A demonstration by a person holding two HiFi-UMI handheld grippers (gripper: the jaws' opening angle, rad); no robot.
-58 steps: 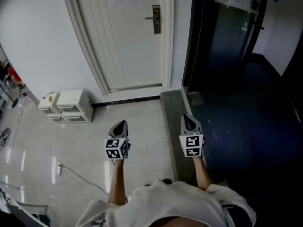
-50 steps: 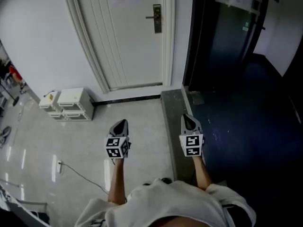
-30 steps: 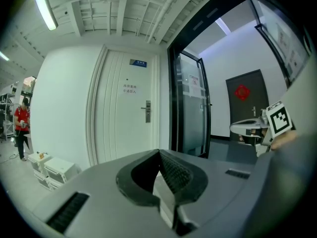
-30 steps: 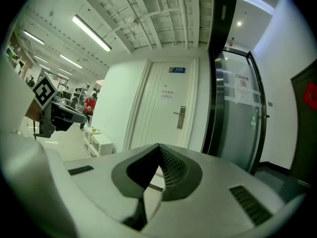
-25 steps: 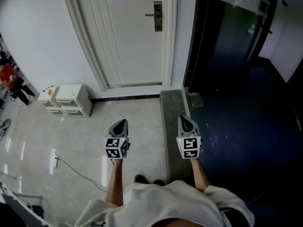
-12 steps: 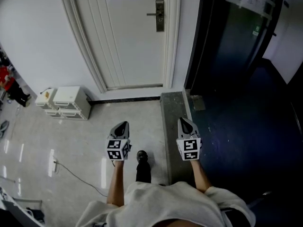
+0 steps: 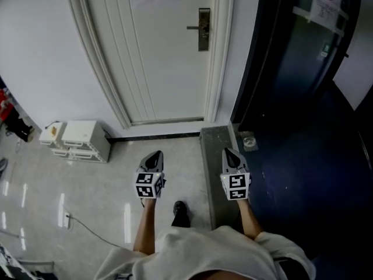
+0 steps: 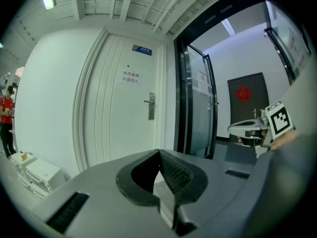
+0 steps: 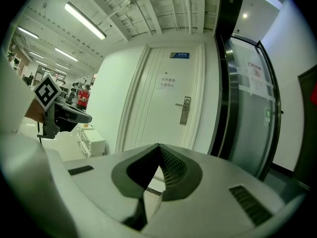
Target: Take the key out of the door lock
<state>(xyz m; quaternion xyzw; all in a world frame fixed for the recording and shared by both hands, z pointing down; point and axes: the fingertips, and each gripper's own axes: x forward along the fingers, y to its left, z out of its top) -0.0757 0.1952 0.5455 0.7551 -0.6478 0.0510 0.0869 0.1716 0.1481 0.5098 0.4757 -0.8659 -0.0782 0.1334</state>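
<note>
A white door [image 7: 166,57] stands shut ahead, with a metal lock plate and lever handle [image 7: 203,29] at its right edge. The same lock plate [image 8: 151,106] shows small in the left gripper view, and the lock plate [image 9: 185,110] shows in the right gripper view. The key is too small to make out. My left gripper [image 7: 155,155] and right gripper [image 7: 229,151] are held side by side at waist height, far short of the door. Both point towards it. Each has its jaws shut with nothing between them.
White drawer boxes [image 7: 76,140] sit on the floor left of the door. A dark glass door [image 7: 303,57] stands to the right past a grey threshold strip [image 7: 217,156]. A cable [image 7: 87,229] lies on the tiles. My shoe [image 7: 180,213] shows below.
The person has stepped forward, so the door and its lock plate now look nearer and larger. Both grippers keep the same pose in front of the body, still shut.
</note>
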